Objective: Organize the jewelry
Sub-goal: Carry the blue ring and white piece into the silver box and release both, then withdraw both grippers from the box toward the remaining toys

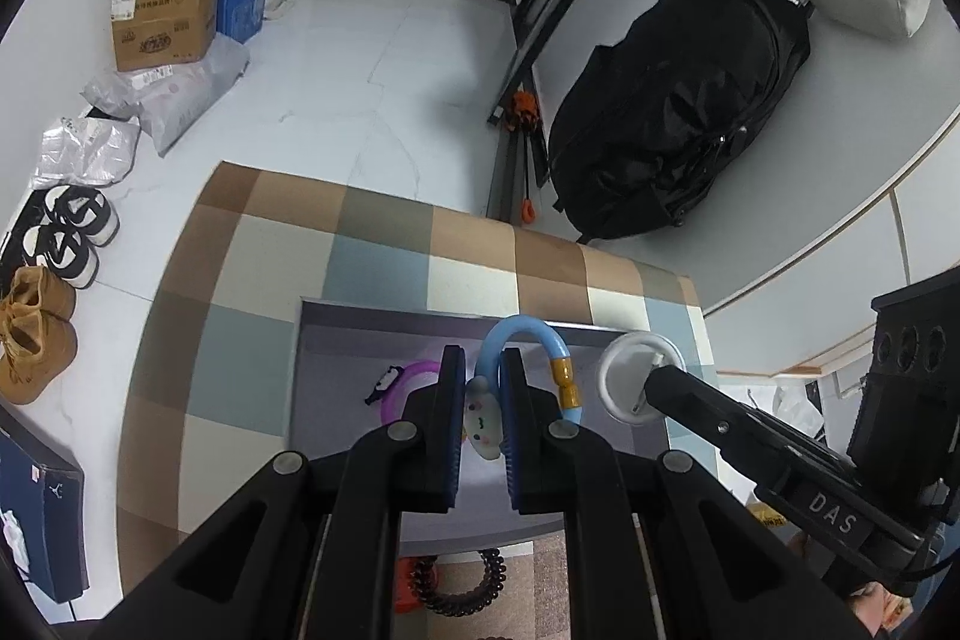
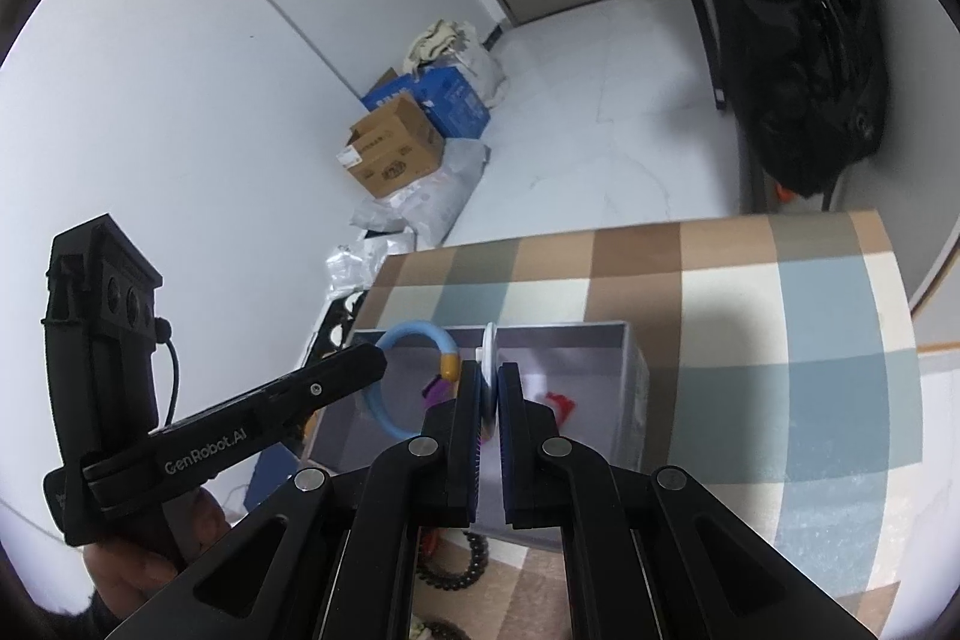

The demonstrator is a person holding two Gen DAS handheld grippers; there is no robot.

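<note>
1. Blue ring bracelet [image 1: 521,340] with a gold clasp and a white cartoon charm, clenched in the left gripper [image 1: 482,370], held above the grey box [image 1: 384,316], probably so that it drops inside when let go.
2. White ring bracelet [image 1: 639,379] pinched edge-on in the right gripper [image 2: 489,388], poised over the same box beside the blue one; both jaws closed tight on their rings.
3. Already down in the box: a purple bracelet [image 1: 414,379] and, in the right wrist view, something small and red [image 2: 558,403], too blurred to name.
4. Outside the box, on the checked cloth [image 1: 384,244] by its near wall: a dark beaded bracelet [image 1: 474,589], seemingly waiting its turn.
5. Judged from this: two pieces mid-delivery, at least one left to collect.
</note>
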